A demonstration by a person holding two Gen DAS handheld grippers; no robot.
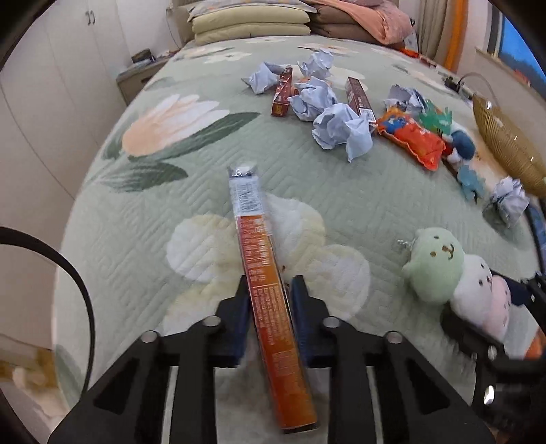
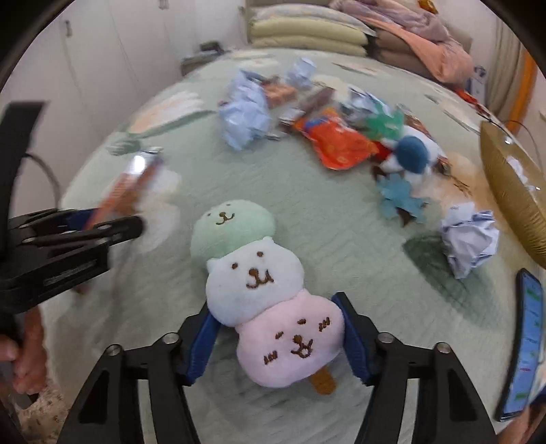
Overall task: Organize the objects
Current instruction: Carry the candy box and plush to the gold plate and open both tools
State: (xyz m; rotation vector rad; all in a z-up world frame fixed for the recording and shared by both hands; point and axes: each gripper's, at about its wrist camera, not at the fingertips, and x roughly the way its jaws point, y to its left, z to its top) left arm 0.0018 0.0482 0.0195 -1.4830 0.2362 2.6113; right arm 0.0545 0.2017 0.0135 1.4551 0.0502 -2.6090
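Green floral quilt (image 1: pixel 177 211) covers the bed; all places taken from it. Left gripper (image 1: pixel 269 300) over the near part of the quilt, jaws drawn together and clamped on a long orange box (image 1: pixel 261 273); box runs forward between the pads, its white-labelled end pointing up the quilt toward the pillows (image 1: pixel 250 20). Right gripper (image 2: pixel 274 324) also at the near part of the quilt, to the right of the left one; jaws stand part-way apart with a three-ball plush toy (image 2: pixel 252 283) between them, blue pads flanking the pink ball. Cannot tell whether the pads press it. Toy's green ball points up the quilt, brown stick toward the camera. Mid-quilt: scatter of crumpled paper balls (image 1: pixel 341 129), two more long boxes (image 1: pixel 281 92) among them, an orange snack bag (image 1: pixel 413 140) just right of the paper. One further paper ball (image 2: pixel 469 239) at the quilt's right side, beside a gold woven basket (image 2: pixel 512 191). Phone (image 2: pixel 525 345) at the near right edge, screen lit.
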